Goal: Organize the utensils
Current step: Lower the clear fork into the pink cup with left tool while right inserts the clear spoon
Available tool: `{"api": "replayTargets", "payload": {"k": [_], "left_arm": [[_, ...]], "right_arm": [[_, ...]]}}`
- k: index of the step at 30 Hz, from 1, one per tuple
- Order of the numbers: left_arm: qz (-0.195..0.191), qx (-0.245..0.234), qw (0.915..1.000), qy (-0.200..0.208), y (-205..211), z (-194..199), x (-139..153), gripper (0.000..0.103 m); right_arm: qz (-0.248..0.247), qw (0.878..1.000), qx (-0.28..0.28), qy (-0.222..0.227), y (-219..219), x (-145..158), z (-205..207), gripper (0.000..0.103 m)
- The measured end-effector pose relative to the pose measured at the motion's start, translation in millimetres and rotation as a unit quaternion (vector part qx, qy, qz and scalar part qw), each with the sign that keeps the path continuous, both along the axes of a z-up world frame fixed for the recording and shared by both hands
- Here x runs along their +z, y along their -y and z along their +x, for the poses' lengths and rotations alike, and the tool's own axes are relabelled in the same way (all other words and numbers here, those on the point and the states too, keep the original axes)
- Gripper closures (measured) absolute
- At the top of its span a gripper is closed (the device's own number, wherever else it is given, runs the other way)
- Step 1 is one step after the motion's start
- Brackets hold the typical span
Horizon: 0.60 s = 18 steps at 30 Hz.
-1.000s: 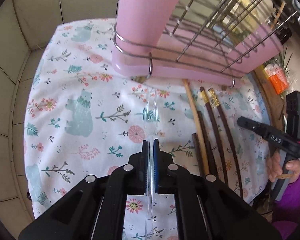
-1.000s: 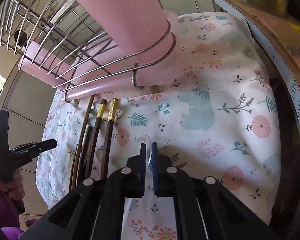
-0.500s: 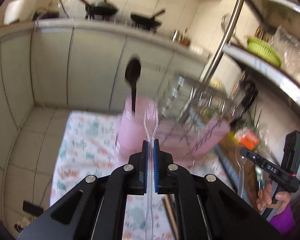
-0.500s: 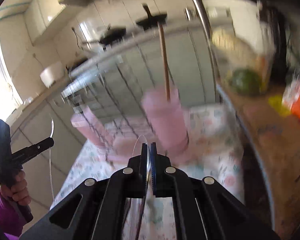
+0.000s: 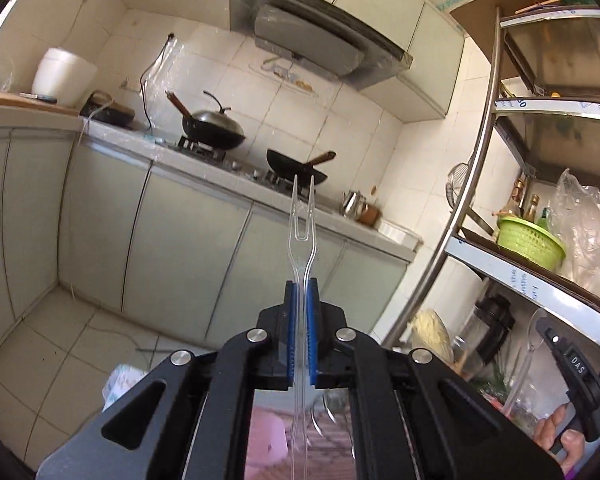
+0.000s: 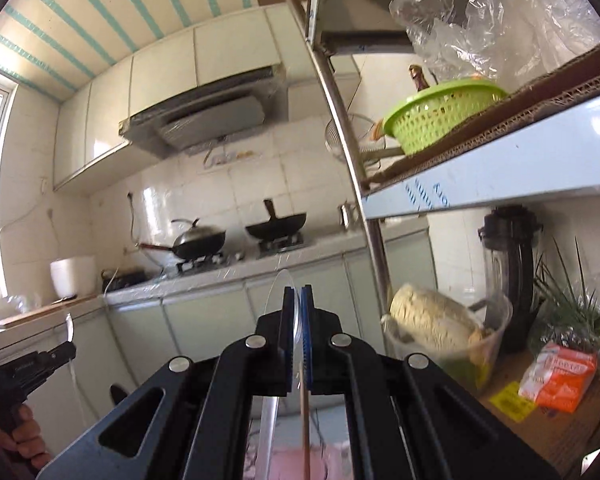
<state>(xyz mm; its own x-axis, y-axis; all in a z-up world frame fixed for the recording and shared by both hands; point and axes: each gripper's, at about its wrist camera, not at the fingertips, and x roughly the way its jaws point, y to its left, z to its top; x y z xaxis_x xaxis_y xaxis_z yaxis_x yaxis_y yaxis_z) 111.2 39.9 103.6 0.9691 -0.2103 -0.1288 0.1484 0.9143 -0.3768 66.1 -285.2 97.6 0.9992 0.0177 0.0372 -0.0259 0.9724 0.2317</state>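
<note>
My left gripper [image 5: 301, 289] is shut on a clear plastic fork [image 5: 302, 245], whose two tines point forward at the kitchen counter. My right gripper [image 6: 298, 293] is shut on a clear plastic spoon [image 6: 278, 294], its bowl poking out left of the pads. Each gripper shows in the other's view: the right gripper [image 5: 541, 323] with its spoon [image 5: 534, 336] at lower right, the left gripper [image 6: 72, 348] with its fork [image 6: 70, 330] at far left. Below both, the pink utensil holder [image 5: 265, 440] [image 6: 288, 469] peeks past the jaws, with a wooden stick [image 6: 305, 432] standing in it.
A metal shelf rack [image 5: 470, 184] [image 6: 352, 152] stands to the right with a green basket [image 6: 440, 116], a blender [image 6: 510, 276], a bowl of noodles [image 6: 436, 324] and an orange packet [image 6: 556, 374]. Ahead runs the counter [image 5: 220, 168] with two woks [image 5: 214, 128].
Both grippers rose off the floral cloth and tipped up from looking down to looking level, carrying the fork and the spoon. The cloth and wire rack have dropped out of view.
</note>
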Motion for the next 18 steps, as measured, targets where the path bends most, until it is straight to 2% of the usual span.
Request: {"api": "replayTargets", "payload": {"k": [6,12,18], "left_arm": [[0.041,0.028,0.9982,0.035,17,18,-16,0.099],[0.079,0.052,0.9945,0.046,26,29,-45,0.099],[0.096,0.052,0.9937,0.025,28,24,-75,0.099]], "right_arm": [[-0.026,0.999,-0.027,0.012,-12,-27,30,0.1],[-0.059,0.997,-0.054,0.008,-26,-62,43,0.1],[-0.052,0.998,-0.029,-0.032,-28,-84,39,0.1]]}}
